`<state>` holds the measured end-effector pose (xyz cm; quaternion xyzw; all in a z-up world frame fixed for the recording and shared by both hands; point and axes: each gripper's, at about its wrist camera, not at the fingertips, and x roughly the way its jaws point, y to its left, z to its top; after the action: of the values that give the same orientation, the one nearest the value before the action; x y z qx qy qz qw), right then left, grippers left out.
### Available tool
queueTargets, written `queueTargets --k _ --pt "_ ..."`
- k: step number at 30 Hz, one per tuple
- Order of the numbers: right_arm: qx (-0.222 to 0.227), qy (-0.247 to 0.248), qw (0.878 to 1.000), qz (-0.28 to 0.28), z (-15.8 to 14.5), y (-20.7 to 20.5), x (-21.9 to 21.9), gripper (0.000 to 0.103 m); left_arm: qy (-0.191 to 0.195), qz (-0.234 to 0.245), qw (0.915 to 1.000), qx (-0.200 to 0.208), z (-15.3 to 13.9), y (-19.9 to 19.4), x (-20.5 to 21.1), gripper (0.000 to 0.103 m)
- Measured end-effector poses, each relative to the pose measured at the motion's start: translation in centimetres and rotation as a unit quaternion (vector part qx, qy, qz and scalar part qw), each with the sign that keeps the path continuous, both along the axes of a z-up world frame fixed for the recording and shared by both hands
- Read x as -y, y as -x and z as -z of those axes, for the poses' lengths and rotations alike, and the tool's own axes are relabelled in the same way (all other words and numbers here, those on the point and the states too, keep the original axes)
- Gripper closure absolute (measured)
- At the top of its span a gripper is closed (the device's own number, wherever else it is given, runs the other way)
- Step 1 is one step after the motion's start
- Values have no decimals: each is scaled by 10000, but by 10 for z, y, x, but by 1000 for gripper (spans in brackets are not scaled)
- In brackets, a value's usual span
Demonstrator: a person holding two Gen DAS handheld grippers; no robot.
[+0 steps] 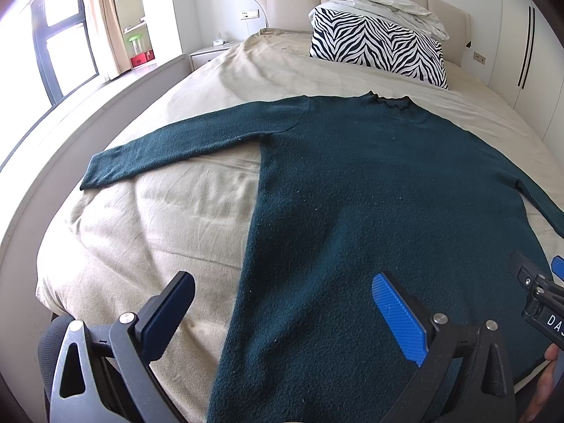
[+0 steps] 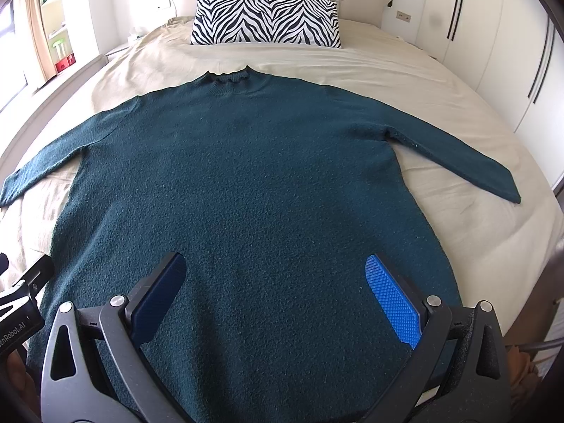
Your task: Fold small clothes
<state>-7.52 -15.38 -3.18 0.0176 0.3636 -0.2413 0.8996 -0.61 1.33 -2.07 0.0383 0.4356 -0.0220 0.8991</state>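
From the left wrist, the left hand-held gripper hangs spread wide, empty, over the sweater's left hem edge; the sweater lies flat on the bed, its left sleeve stretched outward.

From the right wrist, the right hand-held gripper is likewise spread and empty above the hem. The right sleeve angles out. The knit looks soft, floppy, light and likely grippy; pinch cuffs or hem corners.

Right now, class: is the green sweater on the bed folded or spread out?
Spread out. The sweater lies flat on the bed sheet, both sleeves stretched sideways, nothing doubled over.
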Motion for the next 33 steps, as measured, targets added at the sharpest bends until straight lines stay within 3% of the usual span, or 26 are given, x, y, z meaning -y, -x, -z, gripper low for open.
queueTargets --k 15,19,24,29,31,33 --pt "-40 3 10000 -31 0 -3 -2 0 -46 -35 10000 31 1 2 2 0" --pt "-40 -11 10000 -36 0 -3 0 0 -234 -7 9995 227 -3 4 9 0" --pt "31 -125 9999 -45 -1 -2 12 0 -724 150 9942 778 -12 8 26 0" --pt "597 -742 9953 164 -17 16 76 0 -1583 247 9728 1671 -27 8 47 0" --pt "969 -1130 9879 428 -25 31 124 0 -1478 359 9716 1811 -34 1 50 0" --pt "1418 -1609 9734 809 -28 50 183 0 -880 431 9806 1699 -45 -12 45 0"
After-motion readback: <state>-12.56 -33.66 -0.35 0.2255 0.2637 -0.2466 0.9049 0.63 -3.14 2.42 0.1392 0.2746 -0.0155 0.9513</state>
